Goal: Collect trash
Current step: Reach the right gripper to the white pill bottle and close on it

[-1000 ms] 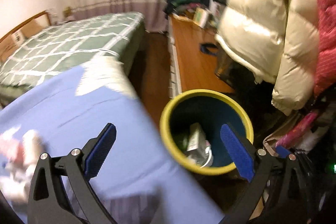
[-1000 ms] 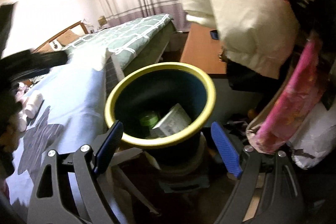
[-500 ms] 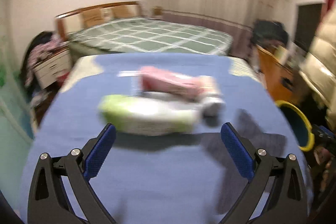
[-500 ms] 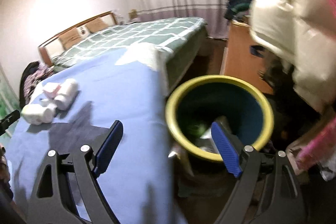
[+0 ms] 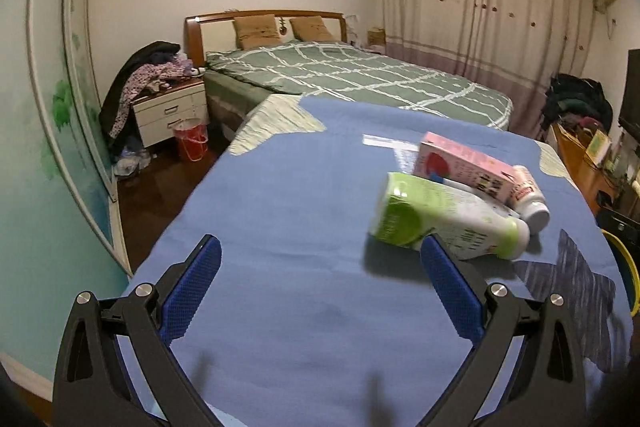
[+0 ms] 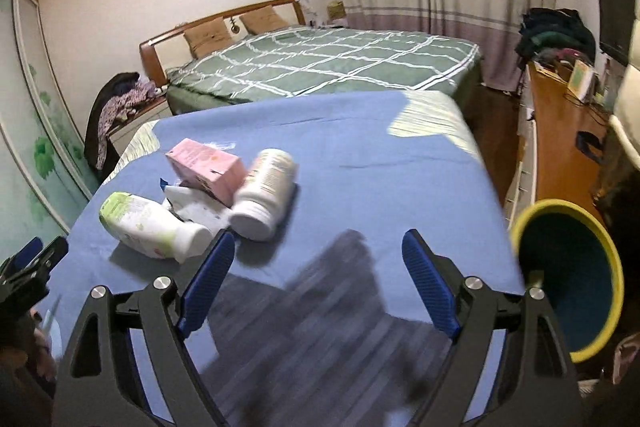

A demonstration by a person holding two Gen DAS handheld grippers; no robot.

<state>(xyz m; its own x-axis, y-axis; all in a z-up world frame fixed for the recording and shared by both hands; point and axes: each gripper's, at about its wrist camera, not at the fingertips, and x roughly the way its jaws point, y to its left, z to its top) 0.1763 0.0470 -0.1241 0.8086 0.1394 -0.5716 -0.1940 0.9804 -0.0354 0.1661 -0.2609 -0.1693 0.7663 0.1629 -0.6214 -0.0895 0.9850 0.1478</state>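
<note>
Grippers: two. The left gripper (image 5: 320, 263) sits at the bottom of its own view, blue pads spread wide with only blue cloth between them. The right gripper (image 6: 318, 255) is likewise spread wide and holds nothing.
Left gripper in right view: its black tip (image 6: 34, 259) pokes in at the left edge.
Trash pieces on the cloth: four that can be counted, bunched together.
Green-and-white bottle (image 5: 444, 219): one, lying on its side, right of centre in the left view; its lower edge is hidden behind the left gripper's right pad.
Pink carton (image 5: 464, 169): one, lying just behind the bottle, leaning on the pile.
White pill bottle (image 6: 266, 193): one, on its side, touching the carton, upper centre-left in the right view.
Crumpled white wrapper (image 6: 192, 205): one, between the bottle and the carton, partly under them.
Blue cloth (image 5: 280, 195): one, covering the near surface and filling the middle of both views.
Trash bin (image 6: 568, 279): one, yellow rim and dark blue inside, at the right edge of the right view, beside the cloth's edge; contents not visible.
Bed (image 5: 340, 75): one, green checked cover, two pillows, upper centre.
Change, left view: a second ago the bin filled the lower centre between the pads; now only a sliver of rim shows at far right, and the trash pile has shifted to right of centre.
Change, right view: the bin has slid from centre to the right edge; the pile now sits just above the left pad.
Gripper spread: unchanged on both.
</note>
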